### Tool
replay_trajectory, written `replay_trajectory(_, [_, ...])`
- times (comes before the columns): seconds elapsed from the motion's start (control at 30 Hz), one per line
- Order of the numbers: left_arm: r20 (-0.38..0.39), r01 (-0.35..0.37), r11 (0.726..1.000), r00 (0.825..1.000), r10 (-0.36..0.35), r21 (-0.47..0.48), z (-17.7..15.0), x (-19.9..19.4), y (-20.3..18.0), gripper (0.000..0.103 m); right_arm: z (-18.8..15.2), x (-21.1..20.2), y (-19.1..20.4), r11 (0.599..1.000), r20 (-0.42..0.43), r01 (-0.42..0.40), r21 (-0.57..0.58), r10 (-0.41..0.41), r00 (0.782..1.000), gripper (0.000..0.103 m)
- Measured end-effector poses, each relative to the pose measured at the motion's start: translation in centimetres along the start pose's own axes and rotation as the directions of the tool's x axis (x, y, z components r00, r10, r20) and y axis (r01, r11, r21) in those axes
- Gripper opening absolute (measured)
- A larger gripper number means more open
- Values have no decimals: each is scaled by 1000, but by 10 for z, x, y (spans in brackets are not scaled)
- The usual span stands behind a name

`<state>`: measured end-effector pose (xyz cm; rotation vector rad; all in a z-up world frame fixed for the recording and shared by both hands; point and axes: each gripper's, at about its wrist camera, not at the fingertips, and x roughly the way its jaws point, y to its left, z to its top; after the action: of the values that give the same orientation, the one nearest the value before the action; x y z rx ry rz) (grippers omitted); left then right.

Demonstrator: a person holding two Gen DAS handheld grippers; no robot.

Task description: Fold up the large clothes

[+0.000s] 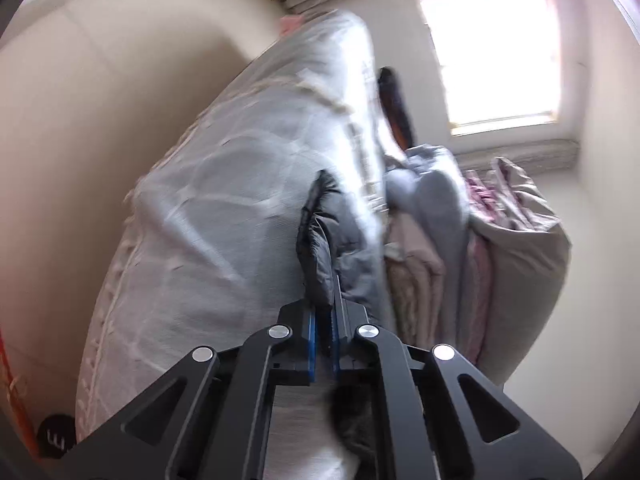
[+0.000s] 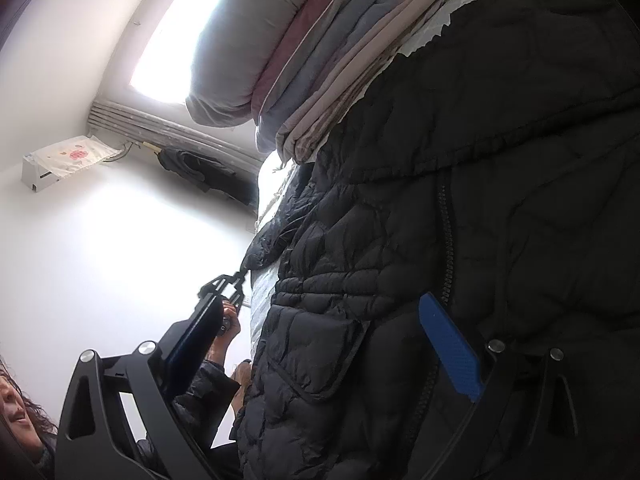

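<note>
A black quilted puffer jacket [image 2: 440, 200] lies spread on the white bed cover [image 1: 220, 200] and fills most of the right wrist view. In the left wrist view my left gripper [image 1: 325, 308] is shut on a dark fold of the jacket [image 1: 320, 232], with the fabric pinched between its blue pads. The right wrist view shows that same left gripper [image 2: 241, 276] clamped on a sleeve tip at the bed's edge, held by a hand [image 2: 230, 320]. My right gripper [image 2: 320, 344] stands open over the jacket's pocket and zipper. Its blue pad [image 2: 448, 352] rests against the cloth.
A stack of folded quilts [image 1: 500, 240] in grey, pink and blue lies at the far end of the bed, also seen as the stack [image 2: 300, 40]. A bright window [image 1: 492, 60] is behind it. A wall air conditioner [image 2: 60, 164] and dark hanging clothes [image 2: 200, 172] are on the far wall.
</note>
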<state>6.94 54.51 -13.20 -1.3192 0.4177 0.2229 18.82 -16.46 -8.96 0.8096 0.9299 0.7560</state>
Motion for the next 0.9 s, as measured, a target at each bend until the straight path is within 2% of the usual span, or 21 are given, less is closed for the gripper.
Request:
replay_trajectory(0.07, [21,45,998,999,-47,53,-3,-9,-26,3,-1,-4,0,1000,4,-7,3,7,1000,95])
replay_trajectory(0.13, [10,96,990,995,-97,102,-13,-14,-59,3,0,-9,0,1000,18,-21,11,21,1000,95])
replay_trajectory(0.23, [-63,174,965,984,-164,198,-48,-13,-122,3,3,-20,0,999,55,-43,27,42,998,95])
replay_trajectory(0.3, [-129,228,938,971,-200,259,-85,-6,-166,3,6,-29,-2,997,88,-57,49,52,995,95])
replay_trajectory(0.37, [-216,285,903,951,-223,321,-136,7,-213,3,9,-39,-7,994,122,-83,76,73,990,95])
replay_trajectory(0.43, [-310,334,866,924,-223,373,-195,28,-253,3,11,-50,-11,988,159,-110,105,92,983,95])
replay_trajectory(0.5, [-375,355,837,906,-197,416,-245,47,-275,3,13,-60,-15,984,193,-127,123,101,976,95])
replay_trajectory(0.6, [-498,376,821,857,-132,430,-340,93,-294,3,15,-70,-20,979,238,-141,149,103,966,95])
replay_trajectory(0.67, [-540,371,809,838,-80,456,-386,114,-294,3,17,-79,-29,969,277,-163,184,108,955,95])
replay_trajectory(0.73, [-588,346,793,808,20,501,-440,141,-287,4,17,-87,-38,960,308,-178,217,106,945,95])
replay_trajectory(0.77, [-600,316,779,794,96,542,-465,154,-281,6,17,-90,-43,953,322,-184,239,101,941,95])
replay_trajectory(0.8, [-602,287,770,783,154,570,-480,164,-274,11,17,-92,-49,945,336,-189,266,93,937,95])
replay_trajectory(0.83, [-611,245,749,749,256,615,-502,178,-266,27,17,-94,-52,940,346,-192,284,87,934,95])
replay_trajectory(0.87, [-605,207,721,715,350,661,-519,188,-259,36,17,-96,-57,932,359,-198,304,81,930,95])
replay_trajectory(0.9, [-587,180,692,698,411,699,-529,194,-253,44,17,-98,-59,929,367,-199,313,75,927,95])
